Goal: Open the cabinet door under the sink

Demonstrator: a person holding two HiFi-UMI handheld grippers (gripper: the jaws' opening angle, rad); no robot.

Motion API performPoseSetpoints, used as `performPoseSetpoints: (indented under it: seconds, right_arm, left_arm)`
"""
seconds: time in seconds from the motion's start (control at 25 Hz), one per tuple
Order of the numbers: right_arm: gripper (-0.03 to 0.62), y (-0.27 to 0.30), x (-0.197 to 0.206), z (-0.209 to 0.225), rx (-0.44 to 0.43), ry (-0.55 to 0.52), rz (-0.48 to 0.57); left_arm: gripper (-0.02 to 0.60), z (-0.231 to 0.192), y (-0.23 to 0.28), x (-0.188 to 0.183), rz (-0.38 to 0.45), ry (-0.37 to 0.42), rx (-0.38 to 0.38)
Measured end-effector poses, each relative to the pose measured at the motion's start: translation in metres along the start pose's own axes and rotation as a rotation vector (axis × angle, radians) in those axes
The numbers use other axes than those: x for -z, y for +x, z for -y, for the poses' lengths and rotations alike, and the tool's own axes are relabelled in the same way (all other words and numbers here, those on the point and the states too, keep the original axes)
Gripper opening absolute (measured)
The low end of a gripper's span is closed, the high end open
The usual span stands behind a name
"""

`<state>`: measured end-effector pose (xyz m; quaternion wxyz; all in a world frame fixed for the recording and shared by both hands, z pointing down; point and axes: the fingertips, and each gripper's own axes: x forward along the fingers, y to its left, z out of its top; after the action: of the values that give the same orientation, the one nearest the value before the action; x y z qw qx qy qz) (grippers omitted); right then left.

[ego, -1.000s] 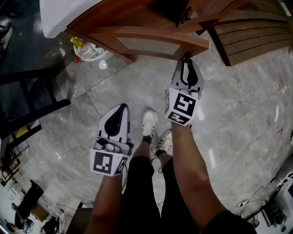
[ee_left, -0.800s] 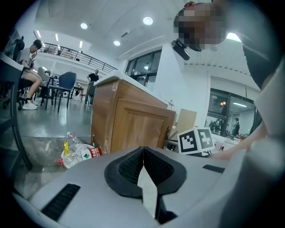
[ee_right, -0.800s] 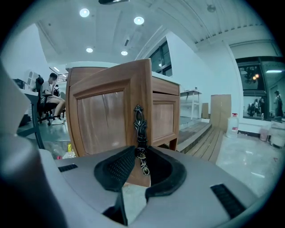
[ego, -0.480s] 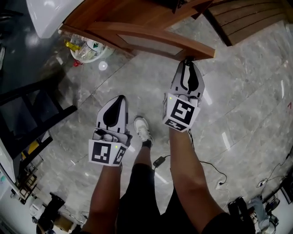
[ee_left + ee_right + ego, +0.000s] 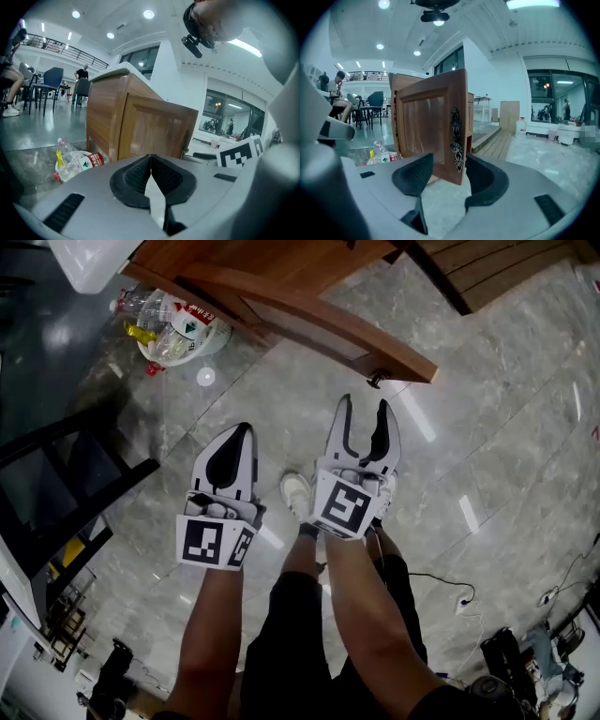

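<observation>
The wooden cabinet door [image 5: 309, 324] under the white sink [image 5: 80, 259] stands swung out over the floor. Its dark ornate handle [image 5: 377, 381] is on the free edge. My right gripper [image 5: 365, 411] is a short way back from that handle; its jaws have just been opening and nothing is between them. In the right gripper view the door [image 5: 433, 126] and handle [image 5: 455, 140] show beyond the open right gripper [image 5: 447, 176], apart from its pads. My left gripper [image 5: 241, 432] hovers over the floor to the left, shut and empty. In the left gripper view its pads [image 5: 151, 164] meet, facing the door [image 5: 154, 131].
A white bowl of plastic bottles [image 5: 173, 329] sits on the floor beside the cabinet. A black frame [image 5: 56, 474] stands at left, a wooden platform [image 5: 506, 268] at upper right. A cable [image 5: 441, 582] lies on the tiles. The person's shoe [image 5: 298, 493] is between the grippers.
The right gripper was shut on the door handle; now it has let go, opened and drawn back. The door has swung further out. The left gripper has shifted only a little.
</observation>
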<state>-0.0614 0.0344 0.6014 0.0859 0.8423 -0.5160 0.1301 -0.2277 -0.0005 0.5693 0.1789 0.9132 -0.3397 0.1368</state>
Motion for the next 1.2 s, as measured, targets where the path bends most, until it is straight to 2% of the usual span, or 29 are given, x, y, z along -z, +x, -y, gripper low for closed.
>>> performPoseSetpoints:
  seconds: [0.04,0.16,0.24,0.4,0.56,0.72,1.0,1.2]
  right_arm:
    - [0.225,-0.004,0.005,-0.005,-0.028,0.014,-0.004]
    - [0.225,-0.011,0.010,-0.009,-0.116,0.034,0.013]
    - [0.270,-0.008,0.001,0.003,-0.166,0.032,0.044]
    - [0.308,-0.001,-0.023,0.016,-0.308,-0.019,0.104]
    - [0.310,0.005,-0.035,0.019,-0.470,-0.022,0.115]
    - [0.324,0.007,-0.054,0.015,-0.587,-0.024,0.139]
    - [0.328,0.007,-0.076,0.002,-0.688,-0.043,0.163]
    - [0.328,0.002,-0.076,0.000,-0.723,-0.069,0.153]
  left_arm:
    - [0.023,0.000,-0.002,0.003,-0.003,-0.002,0.003]
    - [0.023,0.004,-0.007,0.011,-0.010,-0.006,0.007]
    - [0.023,0.007,-0.008,0.012,-0.008,-0.008,0.001]
    - [0.023,0.024,-0.001,0.012,-0.010,-0.025,-0.005]
    - [0.023,0.042,0.013,0.000,0.009,-0.034,-0.004]
    - [0.023,0.058,0.021,-0.014,0.027,-0.024,-0.004]
    - [0.023,0.071,0.023,-0.017,0.026,-0.030,-0.021]
    - [0.023,0.076,0.021,-0.013,0.022,-0.046,-0.034]
